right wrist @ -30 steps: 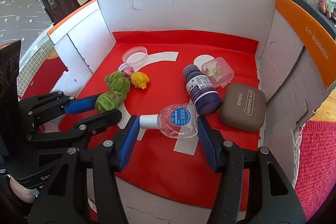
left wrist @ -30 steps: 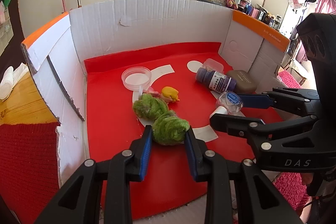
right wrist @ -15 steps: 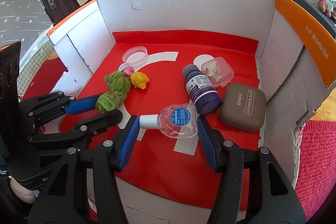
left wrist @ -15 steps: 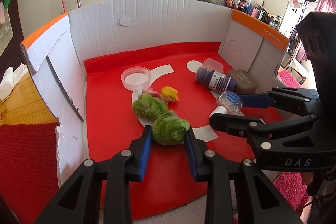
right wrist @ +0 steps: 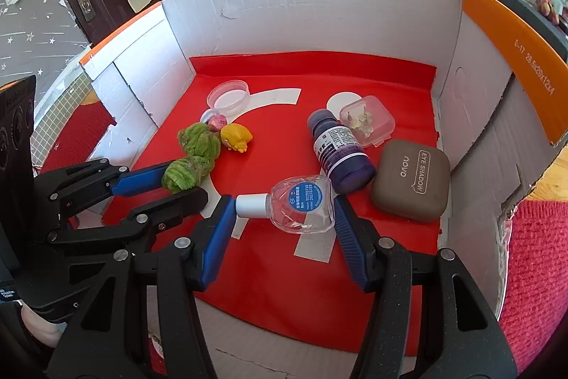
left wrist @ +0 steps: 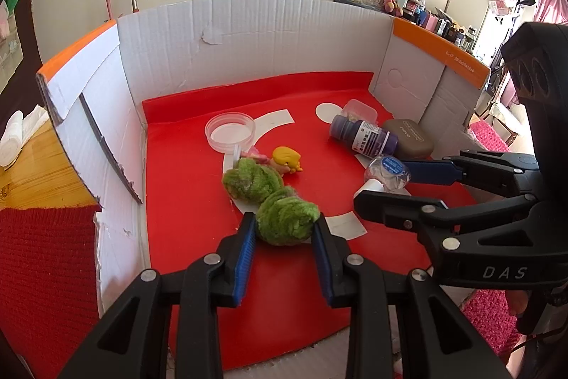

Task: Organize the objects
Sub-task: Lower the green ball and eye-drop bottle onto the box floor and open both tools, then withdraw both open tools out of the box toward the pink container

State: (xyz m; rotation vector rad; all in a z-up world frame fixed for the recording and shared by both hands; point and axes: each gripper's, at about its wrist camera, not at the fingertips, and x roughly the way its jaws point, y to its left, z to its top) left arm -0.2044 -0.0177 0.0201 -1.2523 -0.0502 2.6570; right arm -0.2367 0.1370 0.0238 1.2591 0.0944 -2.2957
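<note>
over on the left, the left gripper (left wrist: pixel 284 229) sits low on the red mat (left wrist: pixel 184 187) with its blue pads either side of the near green pom-pom (left wrist: pixel 285 219), pressing its flanks, so it reads as clenched on the fluffy ball, though how firm that squeeze is cannot be told. the ball is not yet lifted and lies on the mat touching its twin, the second green pom-pom (left wrist: pixel 250 178), likely why the fingers come in from the open near side. just behind sit a yellow toy (left wrist: pixel 287 158), a small pink toy (right wrist: pixel 217 122) and a clear round lid (left wrist: pixel 230 132), grouped near the left wall of the cardboard box (left wrist: pixel 248 34). moving right, the right gripper (right wrist: pixel 284 212) straddles the clear flat bottle (right wrist: pixel 301 205), which lies on its side with the white cap toward the left finger; one pad touches the cap, the other the base, a lengthwise hold apparently chosen because the purple bottle (right wrist: pixel 340 148) crowds its far side. whether it bears down yet, the views do not settle. furthest right, a clear small case (right wrist: pixel 367 121) and the brown eye shadow case (right wrist: pixel 411 180) rest near the right wall.
</note>
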